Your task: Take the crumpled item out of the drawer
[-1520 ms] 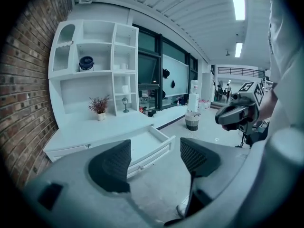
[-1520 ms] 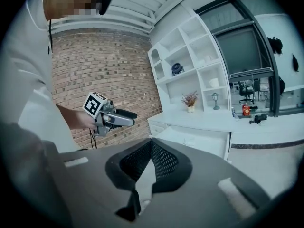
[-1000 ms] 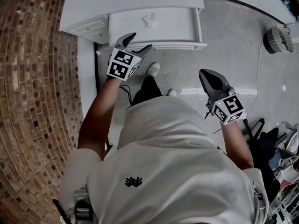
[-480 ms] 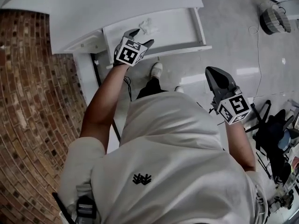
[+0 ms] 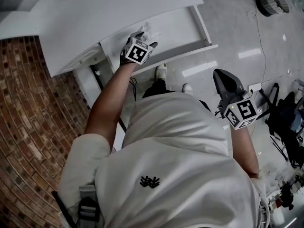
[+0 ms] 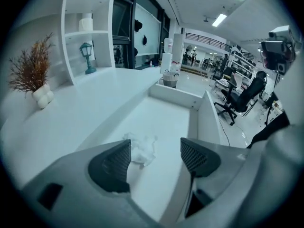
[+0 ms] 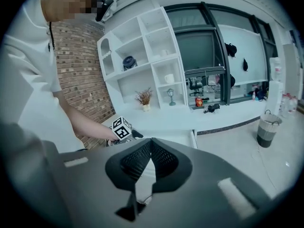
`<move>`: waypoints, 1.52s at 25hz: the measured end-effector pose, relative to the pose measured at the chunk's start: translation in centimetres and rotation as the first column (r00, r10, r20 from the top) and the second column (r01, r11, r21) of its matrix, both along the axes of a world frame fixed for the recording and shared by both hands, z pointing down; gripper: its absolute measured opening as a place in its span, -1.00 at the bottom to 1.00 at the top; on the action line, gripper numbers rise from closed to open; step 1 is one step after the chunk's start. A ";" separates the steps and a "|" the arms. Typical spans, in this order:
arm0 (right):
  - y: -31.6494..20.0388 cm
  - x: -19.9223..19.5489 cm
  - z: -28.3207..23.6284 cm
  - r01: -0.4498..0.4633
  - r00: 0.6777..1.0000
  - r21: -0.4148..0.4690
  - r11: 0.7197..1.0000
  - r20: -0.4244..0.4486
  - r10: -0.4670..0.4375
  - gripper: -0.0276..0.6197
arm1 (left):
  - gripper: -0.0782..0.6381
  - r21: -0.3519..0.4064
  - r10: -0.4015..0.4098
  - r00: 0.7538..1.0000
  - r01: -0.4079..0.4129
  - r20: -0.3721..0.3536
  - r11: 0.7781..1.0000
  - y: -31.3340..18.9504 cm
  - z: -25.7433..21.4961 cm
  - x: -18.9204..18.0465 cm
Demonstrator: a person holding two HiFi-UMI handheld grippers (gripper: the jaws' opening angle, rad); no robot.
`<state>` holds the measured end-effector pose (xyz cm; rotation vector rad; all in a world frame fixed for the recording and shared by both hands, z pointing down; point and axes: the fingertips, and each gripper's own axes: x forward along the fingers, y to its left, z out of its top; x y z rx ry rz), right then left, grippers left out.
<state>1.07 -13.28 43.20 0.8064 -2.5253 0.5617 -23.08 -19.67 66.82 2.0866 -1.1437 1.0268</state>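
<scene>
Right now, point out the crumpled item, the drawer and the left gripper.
crumpled item (image 6: 140, 149), left gripper view, its white middle.
drawer (image 6: 164, 118), left gripper view, its bare floor.
left gripper (image 6: 156, 144), left gripper view, midway between its fingertips.

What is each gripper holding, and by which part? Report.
Nothing. Left gripper: jaws apart over the crumpled item in the drawer. Right gripper: jaws together, empty.

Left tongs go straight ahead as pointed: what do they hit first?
Probably the crumpled paper on the drawer floor, just ahead of the open left tongs. Depth unclear.
</scene>
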 end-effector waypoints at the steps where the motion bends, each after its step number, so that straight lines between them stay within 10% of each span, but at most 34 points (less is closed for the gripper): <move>1: 0.0 -0.1 0.1 -0.015 1.000 -0.004 1.000 -0.005 0.015 -0.88 | 0.14 -0.012 0.010 1.000 -0.010 0.000 1.000 -0.2 0.7 0.0; 23: 1.3 2.4 1.3 -0.256 0.962 -0.078 0.964 -0.121 0.246 -0.88 | 0.14 -0.125 0.127 0.984 -0.111 0.124 0.986 -3.0 11.8 -0.4; 38: 1.0 1.7 1.5 -0.229 0.968 -0.092 0.969 -0.125 0.217 -0.88 | -0.38 -0.082 0.074 0.978 -0.059 0.196 0.995 -3.9 11.9 -1.6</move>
